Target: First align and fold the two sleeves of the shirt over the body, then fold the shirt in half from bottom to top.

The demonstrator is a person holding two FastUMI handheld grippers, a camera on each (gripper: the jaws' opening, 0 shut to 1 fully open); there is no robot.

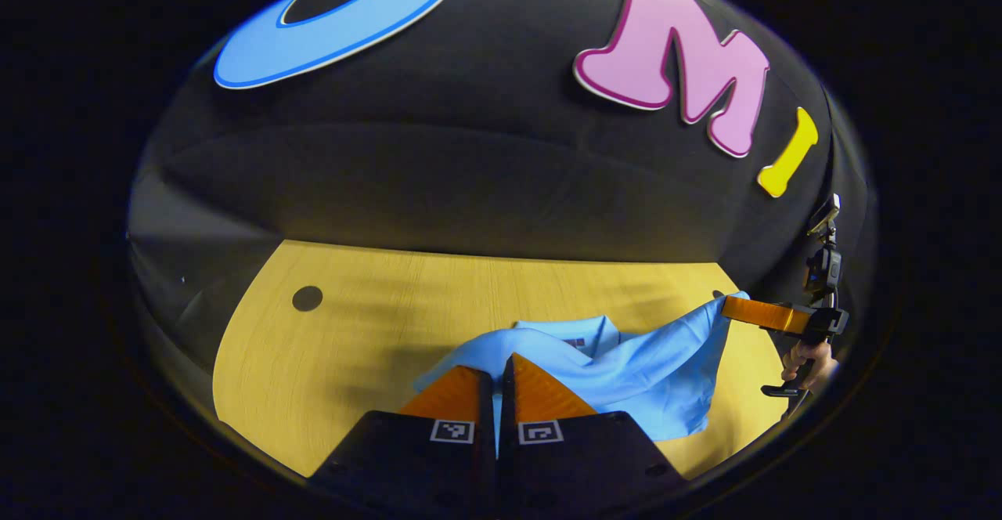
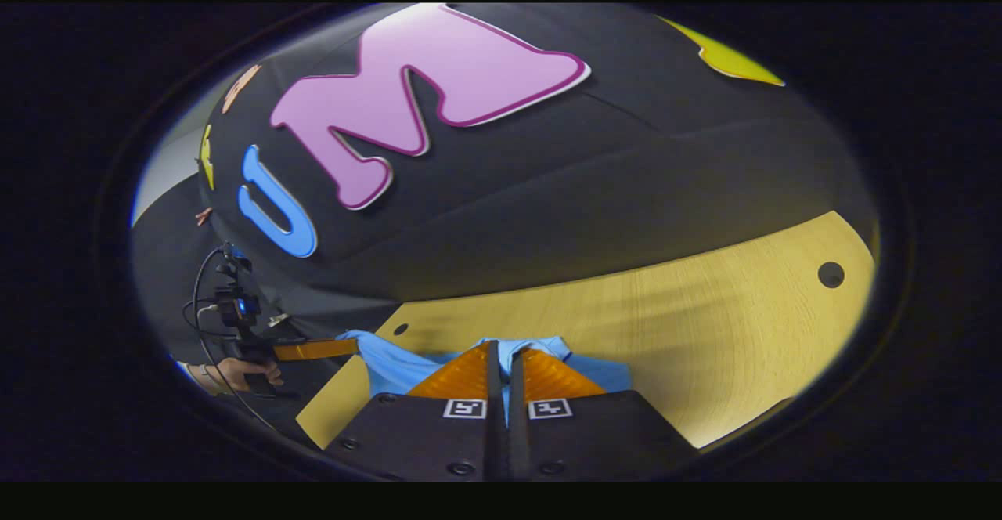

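Note:
A light blue shirt hangs lifted above the yellow wooden table, stretched between both grippers. In the left gripper view my left gripper is shut on a raised edge of the fabric at bottom centre, and the shirt's collar shows just beyond. Far right there, the right gripper pinches another corner of the cloth, with a hand holding it. In the right gripper view my right gripper is shut on the shirt, and the left gripper grips the cloth at the left.
The table has a round cable hole at its far left in the left gripper view, and holes in the right gripper view. The black cloth wall rises right behind the table's far edge. Bare tabletop spreads to the right.

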